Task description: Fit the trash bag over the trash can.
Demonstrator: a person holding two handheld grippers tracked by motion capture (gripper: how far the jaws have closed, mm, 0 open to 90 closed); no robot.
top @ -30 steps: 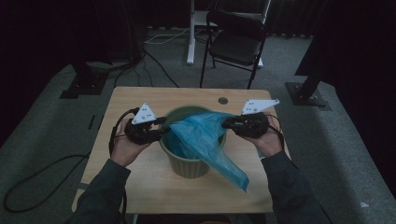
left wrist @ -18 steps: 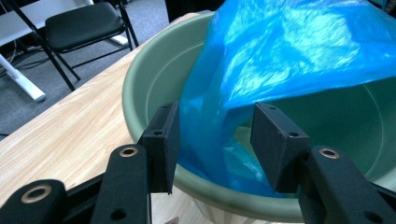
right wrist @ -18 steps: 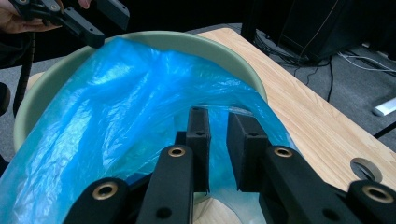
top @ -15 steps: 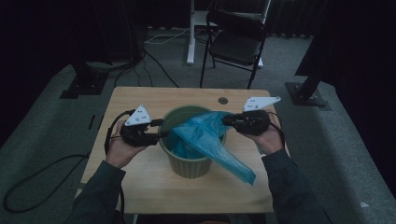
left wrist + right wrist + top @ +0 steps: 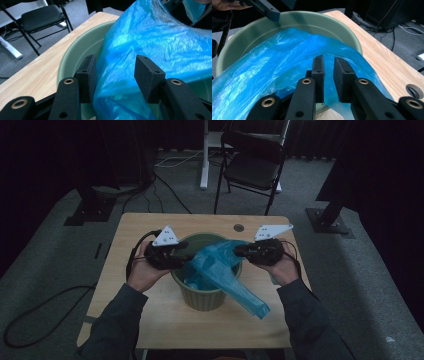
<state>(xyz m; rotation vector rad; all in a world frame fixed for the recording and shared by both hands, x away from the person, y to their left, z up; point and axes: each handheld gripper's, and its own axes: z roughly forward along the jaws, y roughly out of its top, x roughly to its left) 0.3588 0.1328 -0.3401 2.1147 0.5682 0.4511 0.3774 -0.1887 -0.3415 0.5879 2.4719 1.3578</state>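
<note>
No writing, label, brand, number or sign is showing legibly anywhere in these pictures.

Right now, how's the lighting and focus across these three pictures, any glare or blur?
High view: dim and underexposed, floor and curtains near black, the table the brightest area, slightly soft. Left gripper view: well lit, sheen on the blue bag, the black jaws at the bottom a little soft. Right gripper view: bright, glints on the bag's creases, the green bin rim sharp, the dark background murky.
</note>
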